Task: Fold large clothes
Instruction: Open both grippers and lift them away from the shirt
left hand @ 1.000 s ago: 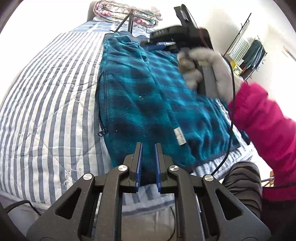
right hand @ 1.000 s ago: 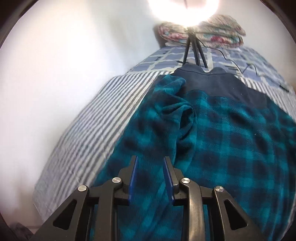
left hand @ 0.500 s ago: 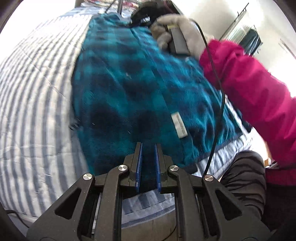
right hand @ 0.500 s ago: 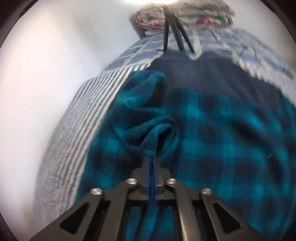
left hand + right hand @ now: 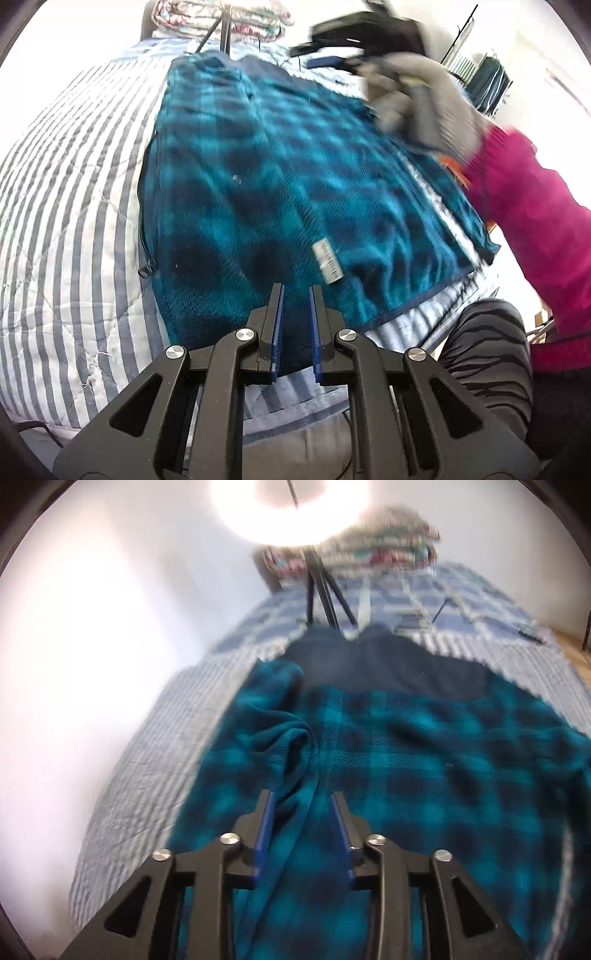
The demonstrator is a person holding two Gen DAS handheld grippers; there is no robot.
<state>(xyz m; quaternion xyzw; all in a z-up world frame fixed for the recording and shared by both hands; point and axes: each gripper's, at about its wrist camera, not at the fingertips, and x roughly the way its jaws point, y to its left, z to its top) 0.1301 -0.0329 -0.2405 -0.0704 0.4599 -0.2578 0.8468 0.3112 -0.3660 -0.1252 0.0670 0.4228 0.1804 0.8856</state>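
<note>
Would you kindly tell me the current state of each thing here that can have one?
Plaid jacket: spread flat on the striped quilt.
Sleeve: bunched, folded onto the jacket.
Left hand-held gripper: shut on the jacket's hem.
Right hand-held gripper: jaws opening, gripping nothing.
Floral bedding: folded, stacked beyond the jacket.

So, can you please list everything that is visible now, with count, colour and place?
fleece jacket: one, teal-and-dark check, navy top, spread on the bed
label: one, white, near the jacket's hem
quilt: one, blue-and-white striped, under the jacket
folded bedding: one pile, floral, bed's far end
tripod: one, black, beyond the jacket
left gripper: one, black, blue fingers, shut on the jacket's hem
right gripper: one, black, blue fingers, opening over the jacket, cloth between them unpressed
right hand: one, grey glove, holding the right gripper
sleeve: one, magenta, right arm
leg: one, grey-black striped, beside the bed
</note>
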